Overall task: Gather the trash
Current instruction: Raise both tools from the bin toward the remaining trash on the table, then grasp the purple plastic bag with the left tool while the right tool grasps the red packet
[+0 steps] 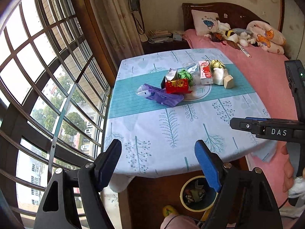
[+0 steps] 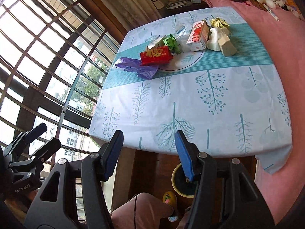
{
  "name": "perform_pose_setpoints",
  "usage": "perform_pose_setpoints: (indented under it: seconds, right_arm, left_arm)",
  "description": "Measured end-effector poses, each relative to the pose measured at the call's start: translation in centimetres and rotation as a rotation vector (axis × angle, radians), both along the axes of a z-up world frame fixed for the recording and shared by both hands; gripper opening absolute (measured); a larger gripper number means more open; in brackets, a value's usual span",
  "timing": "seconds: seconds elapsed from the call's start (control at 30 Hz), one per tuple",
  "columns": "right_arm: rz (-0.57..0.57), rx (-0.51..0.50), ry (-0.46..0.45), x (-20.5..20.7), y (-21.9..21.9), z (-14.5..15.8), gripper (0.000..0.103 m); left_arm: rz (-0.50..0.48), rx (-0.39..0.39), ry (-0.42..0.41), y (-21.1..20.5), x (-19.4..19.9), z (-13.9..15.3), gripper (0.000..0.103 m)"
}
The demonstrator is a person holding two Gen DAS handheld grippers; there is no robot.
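Several light, crushable scraps on table (image 1: 171,133): purple wrapper (image 1: 162,95) limp, pinch mid-fold; red carton (image 1: 177,85) stiff. Left tongs (image 1: 158,164), right tongs (image 2: 148,152) apart, empty.

"DAS" marks the right tongs (image 1: 236,125); "GenRobot.AI" marks the left tongs (image 2: 40,135).

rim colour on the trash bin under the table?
Pale yellow rim on the round dark trash bin; clearest in the left wrist view.
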State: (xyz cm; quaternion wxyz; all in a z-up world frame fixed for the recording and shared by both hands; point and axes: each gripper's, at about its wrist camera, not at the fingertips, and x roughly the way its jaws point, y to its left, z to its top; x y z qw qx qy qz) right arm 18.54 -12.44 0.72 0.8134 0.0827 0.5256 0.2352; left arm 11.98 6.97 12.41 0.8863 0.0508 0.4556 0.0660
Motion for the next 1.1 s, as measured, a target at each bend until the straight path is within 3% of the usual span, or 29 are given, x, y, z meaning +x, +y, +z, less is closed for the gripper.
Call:
perform_pose_setpoints:
  seconds: [0.13,0.27,0.33,0.5,0.67,0.8,1.1]
  right_arm:
    - [-0.02,0.018,0.031,3.9,2.6,0.0,0.059]
    - [-0.077,0.027,0.078,8.6,5.4,-1.1,0.074]
    - [-0.123,0.019,0.097,11.3,6.9,-2.0,0.076]
    - [-0.31,0.039,0.182,17.9,9.3,-5.0,0.08]
    - [-0.521,0.068,0.331,23.2,9.9,-9.9,0.08]
    - [-0.606,0.07,0.385,26.0,10.7,-12.5,0.08]
    - [-0.664,-0.016,0.444,29.8,13.3,-16.5,0.08]
  left_arm:
    - [-0.033,-0.022,0.012,3.4,4.6,-0.3,0.081]
    - [-0.097,-0.055,0.048,7.5,11.2,-1.9,0.081]
    - [-0.137,-0.091,0.07,9.6,15.0,-2.7,0.081]
    - [-0.24,-0.143,0.129,13.2,24.3,-5.1,0.081]
    - [-0.337,-0.143,0.207,14.6,31.1,-9.0,0.081]
    - [-0.379,-0.171,0.298,14.4,33.9,-13.1,0.081]
    - [-0.427,-0.217,0.422,13.2,34.5,-19.4,0.081]
